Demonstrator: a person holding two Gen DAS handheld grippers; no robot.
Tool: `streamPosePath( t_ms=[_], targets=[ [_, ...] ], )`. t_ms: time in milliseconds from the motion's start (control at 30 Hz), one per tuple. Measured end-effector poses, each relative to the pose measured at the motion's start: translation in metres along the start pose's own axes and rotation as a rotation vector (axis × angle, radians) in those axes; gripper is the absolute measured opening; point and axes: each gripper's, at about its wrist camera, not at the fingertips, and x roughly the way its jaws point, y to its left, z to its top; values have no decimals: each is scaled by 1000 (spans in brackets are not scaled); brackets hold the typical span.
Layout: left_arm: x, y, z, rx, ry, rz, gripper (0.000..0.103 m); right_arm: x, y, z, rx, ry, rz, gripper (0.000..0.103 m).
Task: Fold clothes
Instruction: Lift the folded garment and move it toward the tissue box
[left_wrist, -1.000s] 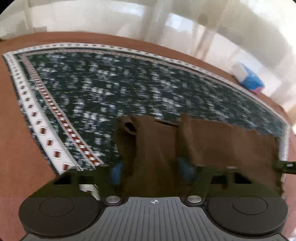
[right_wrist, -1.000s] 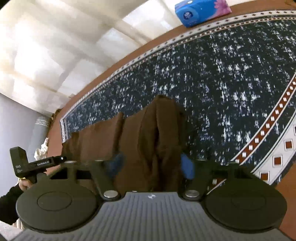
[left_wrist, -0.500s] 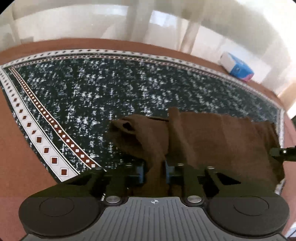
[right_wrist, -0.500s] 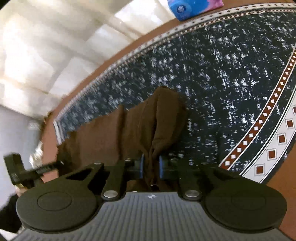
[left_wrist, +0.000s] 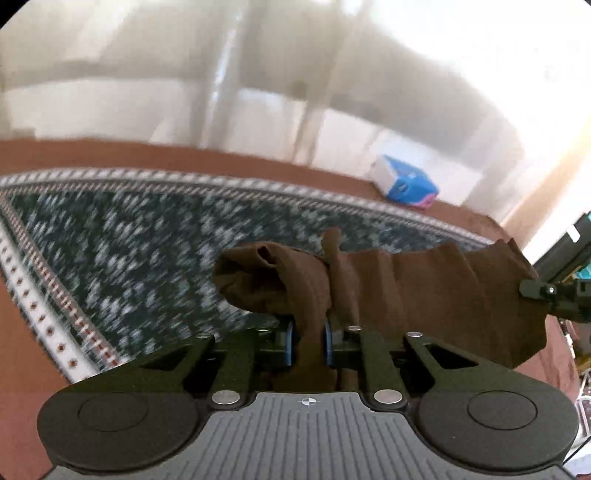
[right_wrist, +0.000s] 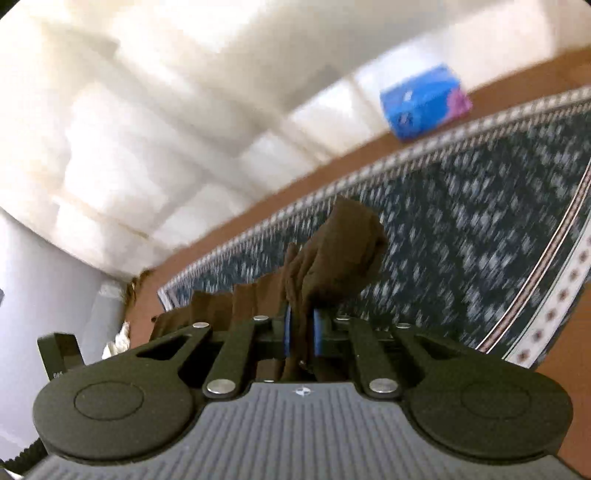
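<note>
The left tool (left_wrist: 309, 345) has its blue pads (left_wrist: 290, 343) pressed together on a bunched fold of the dark brown fabric garment (left_wrist: 406, 284), and its jaws are closing on that fold. The right tool (right_wrist: 301, 334) pinches the same brown garment (right_wrist: 332, 258) between its own blue pads (right_wrist: 288, 332), jaws likewise closing on the cloth. The garment hangs stretched between the two tools (a rumpled end juts out past each grip), above the dark blue patterned cloth with a white and red border (left_wrist: 129, 251) that covers the brown tabletop (left_wrist: 22, 369). In the left wrist view a blue tissue packet (left_wrist: 404, 184) lies at about one o'clock, near the tabletop's far edge; both views are blurred.
</note>
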Motion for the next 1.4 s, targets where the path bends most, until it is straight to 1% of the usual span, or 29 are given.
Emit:
streamPosePath(
  t_ms=[100,200,233,300,400,500,600,700,767,867,967,1100,1200,1233,1267,1300,1333,1367,1400],
  targets=[
    [12,-39,13,21,-32,-15,12,-27,-22,23,-8,-38,-3,13],
    [36,-88,27,26,-59,-33,12,-55,-50,49,-17,-75,-11,13],
    [46,-105,32,27,-66,-37,12,-65,-64,61,-19,-87,-10,13],
    [70,-146,42,32,-79,-36,12,-85,-94,85,-23,-112,-8,13],
    [108,-202,55,15,-93,-36,12,-112,-143,130,-35,-132,2,13],
    [152,-252,70,-20,-82,-39,12,-135,-189,174,-38,-143,1,13],
    [194,-298,83,-2,-73,-31,12,-150,-231,213,-39,-138,-26,13],
    [230,-327,95,-3,-64,-23,12,-154,-273,248,-34,-131,-56,13],
    [257,-341,103,1,-52,-11,12,-151,-298,266,-24,-129,-69,13],
    [295,-352,110,12,-26,7,12,-140,-329,284,-9,-120,-78,13],
    [332,-356,112,14,3,34,12,-124,-356,293,-1,-102,-95,13],
    [367,-347,110,-4,21,97,13,-104,-384,296,22,-81,-118,13],
    [381,-335,106,-25,48,138,16,-93,-402,294,14,-66,-159,14],
    [384,-331,103,-22,56,144,21,-90,-406,293,7,-59,-179,14],
    [385,-329,101,-9,63,155,31,-88,-408,291,-9,-47,-201,18],
    [387,-328,98,13,65,173,36,-85,-410,288,-26,-36,-224,23],
    [388,-327,96,37,63,193,48,-84,-411,286,-55,-24,-254,27],
    [387,-326,94,53,63,208,61,-83,-412,283,-85,-13,-284,33],
    [386,-325,93,58,64,217,64,-81,-413,281,-115,-1,-313,38]
  ],
)
